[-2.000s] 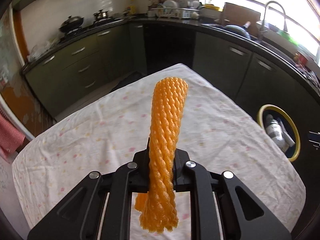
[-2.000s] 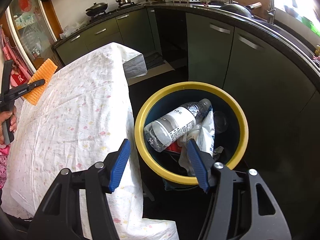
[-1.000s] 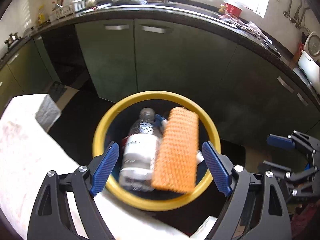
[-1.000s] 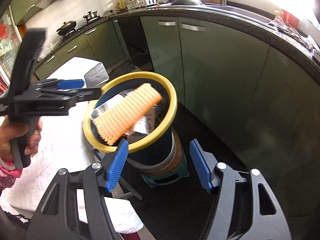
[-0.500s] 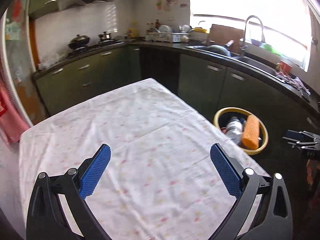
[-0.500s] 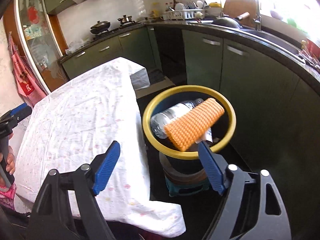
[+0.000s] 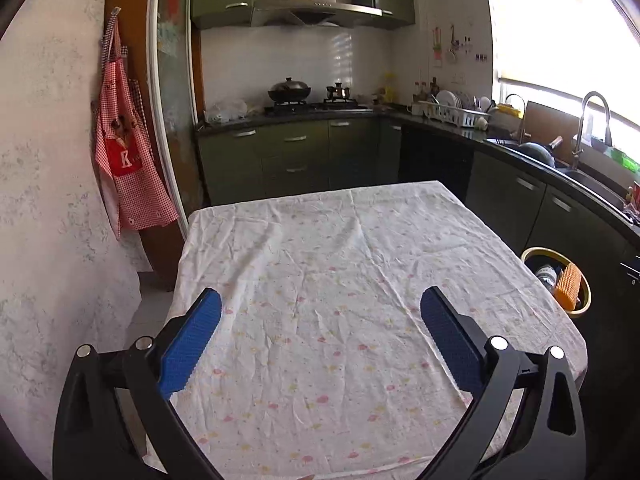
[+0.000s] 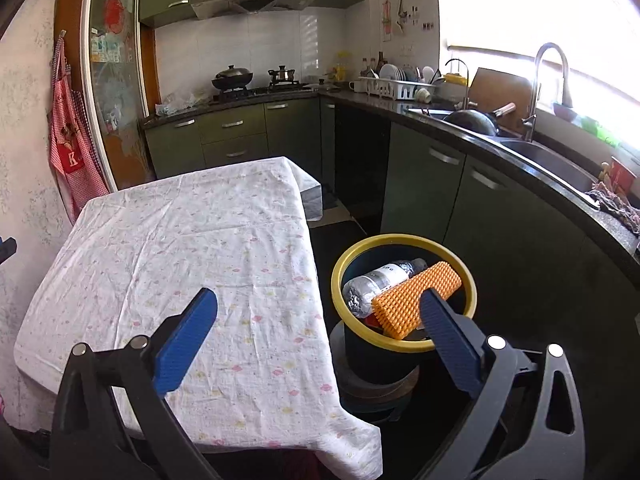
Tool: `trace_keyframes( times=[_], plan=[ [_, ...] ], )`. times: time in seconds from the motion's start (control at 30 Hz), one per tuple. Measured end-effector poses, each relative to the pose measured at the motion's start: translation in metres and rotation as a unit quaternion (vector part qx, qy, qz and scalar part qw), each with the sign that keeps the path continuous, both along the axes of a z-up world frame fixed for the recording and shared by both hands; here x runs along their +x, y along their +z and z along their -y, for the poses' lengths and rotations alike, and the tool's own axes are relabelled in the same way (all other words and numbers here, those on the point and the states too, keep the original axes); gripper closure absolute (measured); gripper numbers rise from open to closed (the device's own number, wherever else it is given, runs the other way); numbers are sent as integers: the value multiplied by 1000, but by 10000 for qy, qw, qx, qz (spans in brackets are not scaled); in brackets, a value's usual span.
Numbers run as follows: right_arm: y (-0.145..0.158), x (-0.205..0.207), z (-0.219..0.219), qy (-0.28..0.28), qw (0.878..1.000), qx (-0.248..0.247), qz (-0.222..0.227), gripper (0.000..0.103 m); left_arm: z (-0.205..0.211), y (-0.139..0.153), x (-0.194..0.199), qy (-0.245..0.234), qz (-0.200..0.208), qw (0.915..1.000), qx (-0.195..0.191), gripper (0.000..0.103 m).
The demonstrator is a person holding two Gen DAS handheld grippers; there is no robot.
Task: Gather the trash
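Green kitchen cabinets [image 7: 296,156] and a dark counter behind a table draped in a floral cloth [image 7: 340,280]. Seen from the left wrist: left gripper [image 7: 320,328] spread to its widest above the cloth, nothing between the blue pads [image 7: 188,344], nothing touched. Off the table's right edge, a yellow-rimmed bin [image 7: 582,310] on the floor, with the orange foam net [image 7: 568,286] lying inside next to a plastic bottle [image 7: 546,271]. A second ago this same view hung right over the bin with the net dropping between the jaws; now swung back toward the table, bin small at the far right. Seen from the right wrist: right gripper [image 8: 320,324] opening, jaws wide, empty, its right pad overlapping the view of the bin [image 8: 404,240]. Net [image 8: 416,300] resting slantwise across the bin's top, against the bottle [image 8: 380,280]. Compared with a second ago, net no longer in mid-air but settled in the bin; left gripper gone from this view but for a tip at the left edge.
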State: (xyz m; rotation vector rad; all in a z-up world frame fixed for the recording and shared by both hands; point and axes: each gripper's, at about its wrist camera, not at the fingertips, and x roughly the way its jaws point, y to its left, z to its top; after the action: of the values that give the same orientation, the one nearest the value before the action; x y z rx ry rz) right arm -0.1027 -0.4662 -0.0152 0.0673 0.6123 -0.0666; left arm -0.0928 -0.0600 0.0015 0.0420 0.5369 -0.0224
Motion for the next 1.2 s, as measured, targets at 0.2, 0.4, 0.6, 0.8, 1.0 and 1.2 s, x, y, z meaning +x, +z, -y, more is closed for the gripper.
trace_keyframes(
  times=[0.2, 0.4, 0.6, 0.8, 1.0, 1.2],
  plan=[
    [-2, -5, -2, 28, 10000, -1, 7, 7, 3, 6, -11, 98, 96, 9999, -37, 5],
    [-5, -5, 1, 21, 10000, 81, 3, 7, 18, 8, -11, 8, 90, 10000, 38, 5],
    [-6, -3, 3, 17, 9999, 125, 23, 7, 22, 9, -12, -46, 91, 9999, 42, 5],
    [-6, -4, 2, 17, 9999, 120, 31, 7, 22, 8, -11, -73, 79, 9999, 38, 5],
    [-6, -3, 1, 21, 9999, 116, 44, 7, 22, 8, -11, -97, 80, 9999, 29, 5],
    [-5, -2, 1, 5, 9999, 124, 49, 7, 24, 8, -10, -139, 69, 9999, 52, 5]
  ],
)
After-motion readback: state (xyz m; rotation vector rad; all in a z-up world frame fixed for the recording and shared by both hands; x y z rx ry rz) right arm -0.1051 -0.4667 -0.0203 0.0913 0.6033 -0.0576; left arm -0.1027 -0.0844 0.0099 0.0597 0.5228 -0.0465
